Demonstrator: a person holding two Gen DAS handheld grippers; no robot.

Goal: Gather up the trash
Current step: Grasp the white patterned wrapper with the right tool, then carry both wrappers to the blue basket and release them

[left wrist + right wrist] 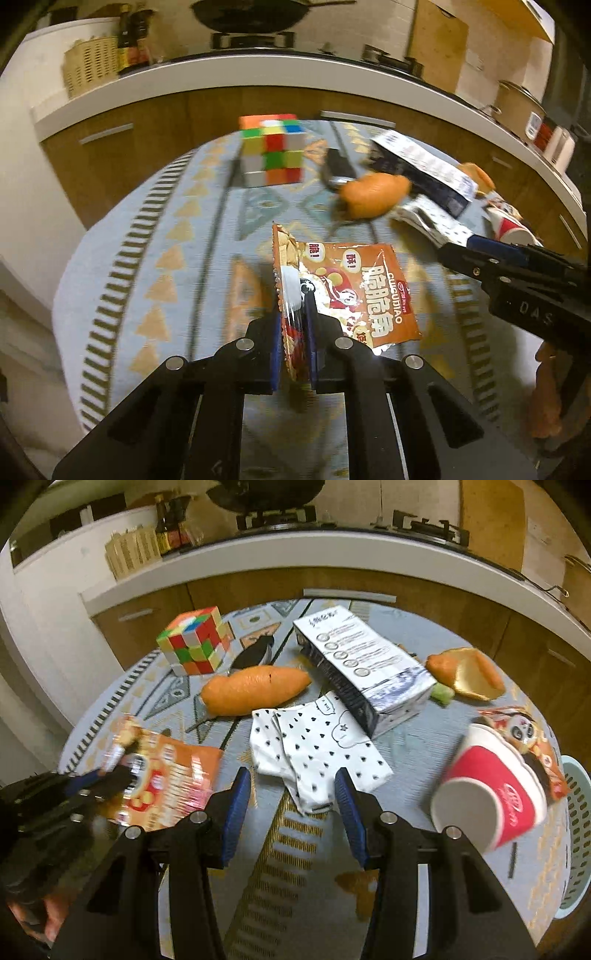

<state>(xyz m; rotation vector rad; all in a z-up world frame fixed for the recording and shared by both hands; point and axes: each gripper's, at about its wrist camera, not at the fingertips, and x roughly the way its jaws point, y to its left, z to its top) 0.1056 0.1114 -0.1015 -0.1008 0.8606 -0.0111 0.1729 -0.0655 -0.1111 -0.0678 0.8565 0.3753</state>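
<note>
My left gripper [295, 317] is shut on the edge of an orange snack wrapper [354, 288], which hangs just above the patterned tablecloth [177, 236]. In the right wrist view that wrapper [170, 775] and the left gripper [107, 775] show at the far left. My right gripper [291, 797] stands open, and a corner of a crumpled white paper with black spots [321, 746] lies between its fingertips, untouched by the pads. A red paper cup [491, 797] lies on its side to the right, against a panda-print wrapper [524, 734].
A carrot [255, 690], a colour cube [195, 642], a black-and-white carton [362, 668], orange peel [472, 675] and a small black object [255, 653] sit further back. A pale green basket [576, 830] stands past the table's right edge. Kitchen cabinets [332, 579] run behind.
</note>
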